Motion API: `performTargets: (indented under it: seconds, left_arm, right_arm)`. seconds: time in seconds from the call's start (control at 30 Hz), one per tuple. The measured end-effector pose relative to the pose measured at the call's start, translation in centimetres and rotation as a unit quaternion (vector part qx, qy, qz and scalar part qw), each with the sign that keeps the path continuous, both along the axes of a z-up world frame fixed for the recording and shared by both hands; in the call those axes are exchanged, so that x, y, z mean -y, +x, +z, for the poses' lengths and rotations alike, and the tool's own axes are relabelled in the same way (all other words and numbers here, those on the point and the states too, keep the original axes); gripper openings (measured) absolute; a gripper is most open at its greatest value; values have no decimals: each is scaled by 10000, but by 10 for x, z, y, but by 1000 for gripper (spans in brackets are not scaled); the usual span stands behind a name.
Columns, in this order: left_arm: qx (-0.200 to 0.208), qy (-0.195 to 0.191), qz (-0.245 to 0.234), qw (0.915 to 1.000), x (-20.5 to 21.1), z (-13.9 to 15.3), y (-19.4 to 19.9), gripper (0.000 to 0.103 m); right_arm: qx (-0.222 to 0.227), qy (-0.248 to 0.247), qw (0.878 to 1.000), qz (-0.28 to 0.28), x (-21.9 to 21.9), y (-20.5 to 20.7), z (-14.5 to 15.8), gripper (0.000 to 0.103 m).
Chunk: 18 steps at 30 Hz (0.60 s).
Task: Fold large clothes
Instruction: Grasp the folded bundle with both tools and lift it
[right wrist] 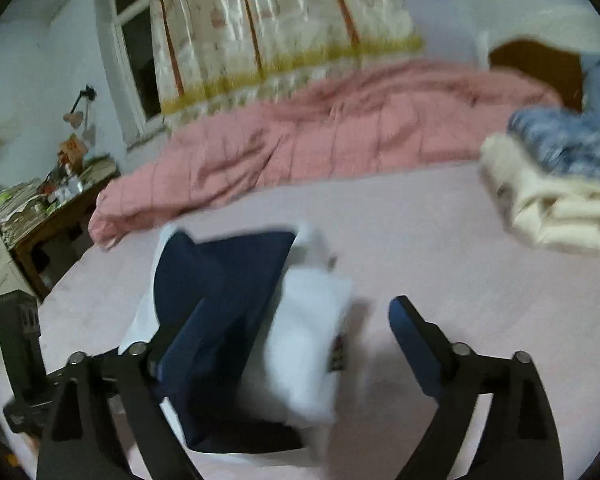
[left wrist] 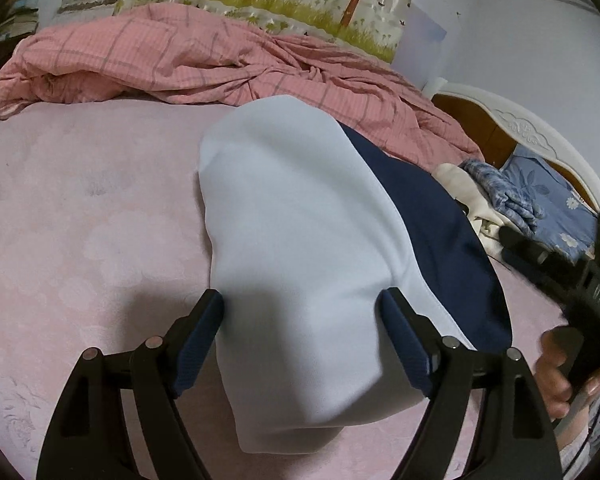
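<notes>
In the left wrist view, the left gripper (left wrist: 302, 320) is seen at lower centre, its jaws spread wide on either side of the white and navy garment (left wrist: 300, 220), which lies folded on the pink bed sheet (left wrist: 80, 220). Whether the pads press the cloth cannot be told. At the right edge, the right gripper (left wrist: 548, 264) is held by a hand (left wrist: 556, 376). In the blurred right wrist view, the right gripper's jaws are shown fully apart; the garment is partly between them at lower left, unheld.
</notes>
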<state>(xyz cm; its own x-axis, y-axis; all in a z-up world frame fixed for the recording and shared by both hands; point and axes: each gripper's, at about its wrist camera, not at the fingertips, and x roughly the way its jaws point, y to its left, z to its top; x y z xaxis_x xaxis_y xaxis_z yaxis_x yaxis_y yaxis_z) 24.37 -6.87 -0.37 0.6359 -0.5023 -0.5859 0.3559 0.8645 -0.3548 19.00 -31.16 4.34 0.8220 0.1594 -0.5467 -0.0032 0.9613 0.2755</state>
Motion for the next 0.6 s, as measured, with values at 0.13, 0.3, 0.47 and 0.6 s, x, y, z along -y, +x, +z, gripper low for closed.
performTargets:
  seconds: [0.13, 0.3, 0.47, 0.6]
  left_arm:
    - [-132, -118, 19, 9998, -5, -2, 3, 88]
    - [-924, -1051, 5, 9902, -26, -20, 21, 103]
    - [-1358, -1583, -293, 9776, -31, -34, 30, 103]
    - [-1089, -1607, -278, 9806, -28, -29, 21, 80]
  right_arm:
    - [-996, 228, 9927, 649, -10, 37, -41, 103]
    - [-1392, 1870, 9673, 1001, 19, 52, -74, 103]
    - [-1214, 1908, 9668, 1189, 16, 49, -74, 93]
    - [-1053, 1990, 9681, 1097, 18, 41, -74, 71]
